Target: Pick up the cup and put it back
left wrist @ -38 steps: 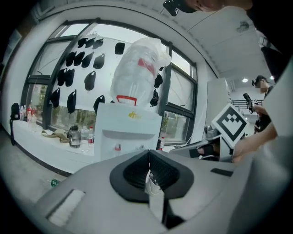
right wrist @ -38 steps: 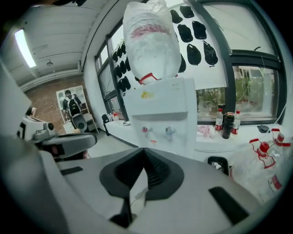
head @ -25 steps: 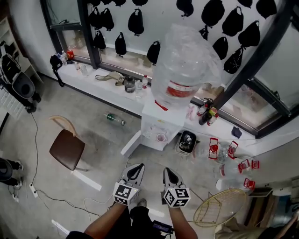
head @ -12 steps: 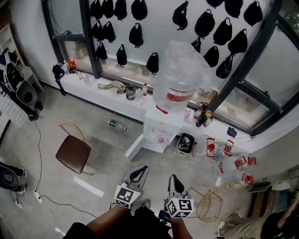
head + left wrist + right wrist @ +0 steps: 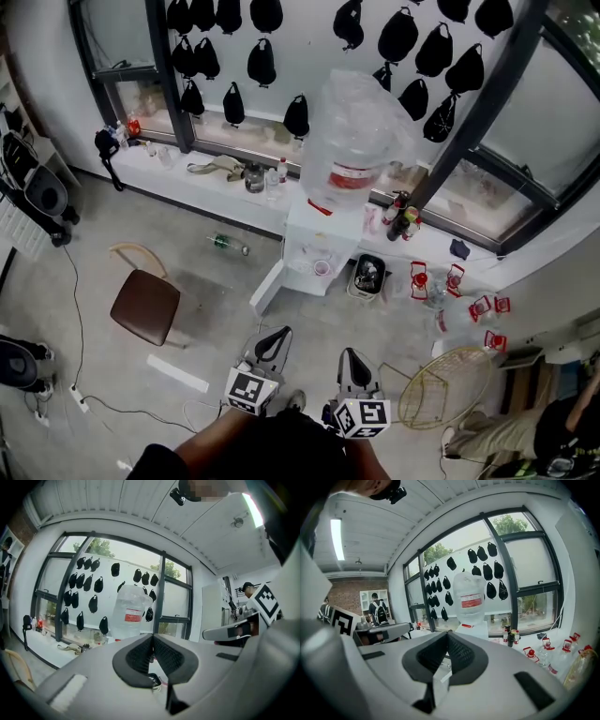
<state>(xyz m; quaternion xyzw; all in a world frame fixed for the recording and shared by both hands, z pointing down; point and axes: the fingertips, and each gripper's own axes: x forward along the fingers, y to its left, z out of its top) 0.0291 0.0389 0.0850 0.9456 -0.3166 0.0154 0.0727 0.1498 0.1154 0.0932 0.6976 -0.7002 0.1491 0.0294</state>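
A small pinkish cup [image 5: 322, 269] stands in the tap recess of a white water dispenser [image 5: 314, 234], which carries a large clear bottle [image 5: 354, 141]. Both grippers hang low over the floor, well short of the dispenser. My left gripper [image 5: 277, 332] has its jaws closed together with nothing between them, and the right gripper [image 5: 349, 353] beside it is likewise shut and empty. The left gripper view has the bottle [image 5: 130, 613] ahead, above the closed tips [image 5: 152, 637]. In the right gripper view the bottle [image 5: 469, 599] stands beyond the shut tips [image 5: 447, 635]. The cup is hidden in both gripper views.
A brown chair [image 5: 145, 305] stands on the left. A round wire basket [image 5: 446, 401] lies at the right, with red-capped bottles [image 5: 450, 286] near it. A black bin [image 5: 367, 277] sits beside the dispenser, a green bottle [image 5: 228, 244] lies on the floor, and a cable [image 5: 80, 328] trails at the left.
The head view has drawn back and shifted, so the dispenser sits higher and smaller in the frame. Both grippers have dropped lower in the picture, jaws still shut.
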